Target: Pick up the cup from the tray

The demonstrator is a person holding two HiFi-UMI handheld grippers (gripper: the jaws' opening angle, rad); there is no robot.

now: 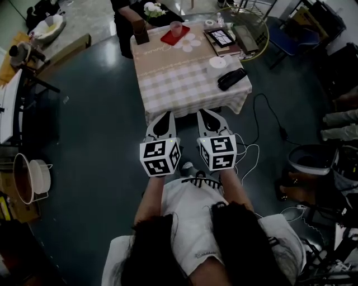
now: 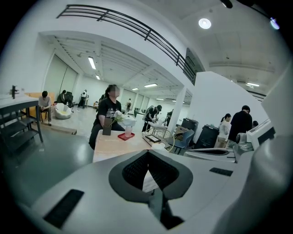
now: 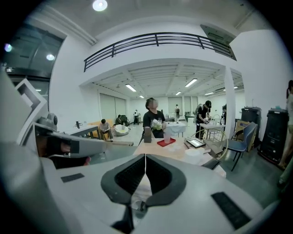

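Both tools hang low over the dark floor [image 1: 95, 128], just short of the near edge of the table [image 1: 173, 78]. The left tool [image 1: 166, 114] has its jaws pressed together with nothing between them, and the right tool [image 1: 202, 112] is the same, tips meeting and empty. They sit side by side, close but apart.

The cup [image 1: 177, 28], pale pink, stands upright on the red tray [image 1: 169, 38] at the far end of the table, well away from both tools. Between them runs the whole checked cloth. Left of the tray stands a brown box [image 1: 141, 32]. Right of it lies a framed picture [image 1: 219, 37]. Nearer, on the right side, there's a white round container [image 1: 218, 62] and beside it a black case [image 1: 232, 78]. Just near the tray is a flower-shaped mat [image 1: 191, 42].

A person in black [image 1: 126, 17] stands right against the far edge, behind the tray, with white flowers [image 1: 154, 9] close to the cup.
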